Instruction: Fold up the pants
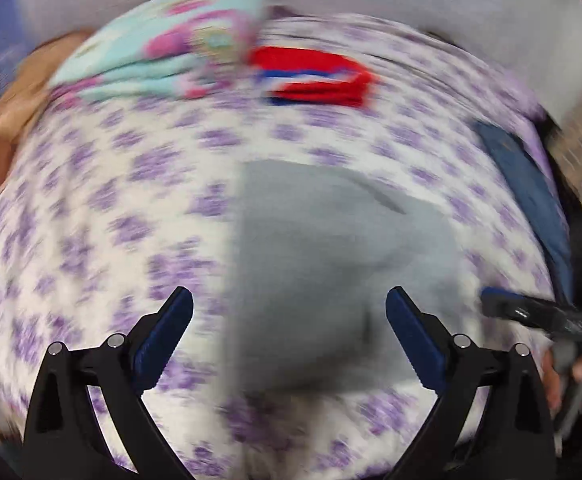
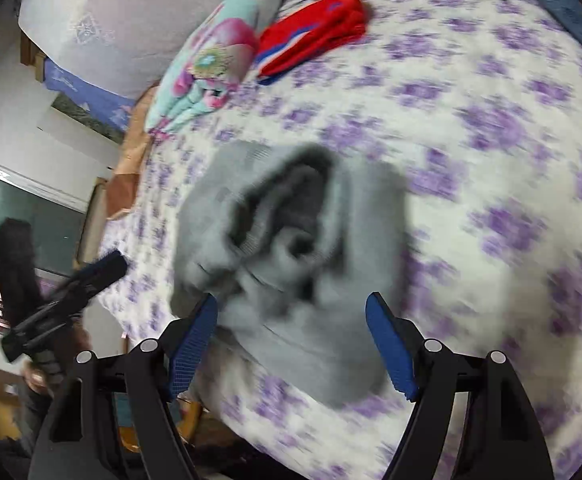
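Grey pants (image 2: 291, 264) bunched on bed (image 2: 491, 160), waistband gaping upward, lying mid-sheet on the purple-flowered cover. Left hand-held gripper (image 1: 289, 320) spread wide above the cloth, gripping nothing. Right hand-held gripper (image 2: 291, 336) also well open over the pants, pads clear of fabric. Red folded garment (image 2: 311, 36) and floral pillow (image 2: 211, 60) near far edge.

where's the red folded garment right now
The red folded garment lies at the far end of the purple-flowered bed, just right of the floral pillow and beyond the grey pants.
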`<state>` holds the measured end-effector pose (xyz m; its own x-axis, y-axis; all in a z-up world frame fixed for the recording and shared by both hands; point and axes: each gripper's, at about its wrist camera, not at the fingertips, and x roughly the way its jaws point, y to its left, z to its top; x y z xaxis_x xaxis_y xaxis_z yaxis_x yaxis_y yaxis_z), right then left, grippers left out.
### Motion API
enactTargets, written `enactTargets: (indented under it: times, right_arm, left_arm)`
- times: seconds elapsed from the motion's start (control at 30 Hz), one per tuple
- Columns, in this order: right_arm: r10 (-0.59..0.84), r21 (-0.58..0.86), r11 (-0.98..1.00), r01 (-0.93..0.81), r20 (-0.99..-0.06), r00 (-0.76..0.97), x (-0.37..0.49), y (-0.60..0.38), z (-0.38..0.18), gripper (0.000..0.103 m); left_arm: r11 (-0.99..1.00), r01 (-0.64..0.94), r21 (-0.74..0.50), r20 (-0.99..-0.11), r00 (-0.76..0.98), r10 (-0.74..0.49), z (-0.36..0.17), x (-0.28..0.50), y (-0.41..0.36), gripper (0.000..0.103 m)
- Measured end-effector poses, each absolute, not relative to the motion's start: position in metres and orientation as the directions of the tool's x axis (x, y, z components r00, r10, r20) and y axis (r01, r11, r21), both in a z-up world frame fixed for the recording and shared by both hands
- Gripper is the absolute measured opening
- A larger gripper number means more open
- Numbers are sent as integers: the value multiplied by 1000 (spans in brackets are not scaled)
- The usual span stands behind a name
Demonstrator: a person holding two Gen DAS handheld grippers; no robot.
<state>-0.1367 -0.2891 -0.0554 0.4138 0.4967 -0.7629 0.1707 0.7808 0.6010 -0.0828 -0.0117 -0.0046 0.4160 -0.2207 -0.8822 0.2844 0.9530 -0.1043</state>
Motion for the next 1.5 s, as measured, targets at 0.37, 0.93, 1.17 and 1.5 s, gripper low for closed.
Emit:
enactTargets:
  times: [0.37, 0.93, 1.17, 1.5]
  right_arm:
    - [528, 632, 662, 404, -775, 348, -82, -268, -95, 69]
    - [379, 477, 799, 365, -872, 310, -158, -291, -85, 85]
    - [197, 312, 932, 185, -864, 464, -117, -284, -8, 65]
    - [-60, -68, 998, -11, -930, 362, -83, -242, -90, 10]
  left_arm:
    - [954, 296, 51, -942, 333, -53, -79, -77, -1, 95]
    - [872, 479, 102, -950, 306, -58, -73, -51, -38, 95]
    - [892, 449, 55, -948, 305, -95, -53, -36, -30, 95]
    - [843, 479, 244, -942, 323, 88, -104, 18, -87, 99]
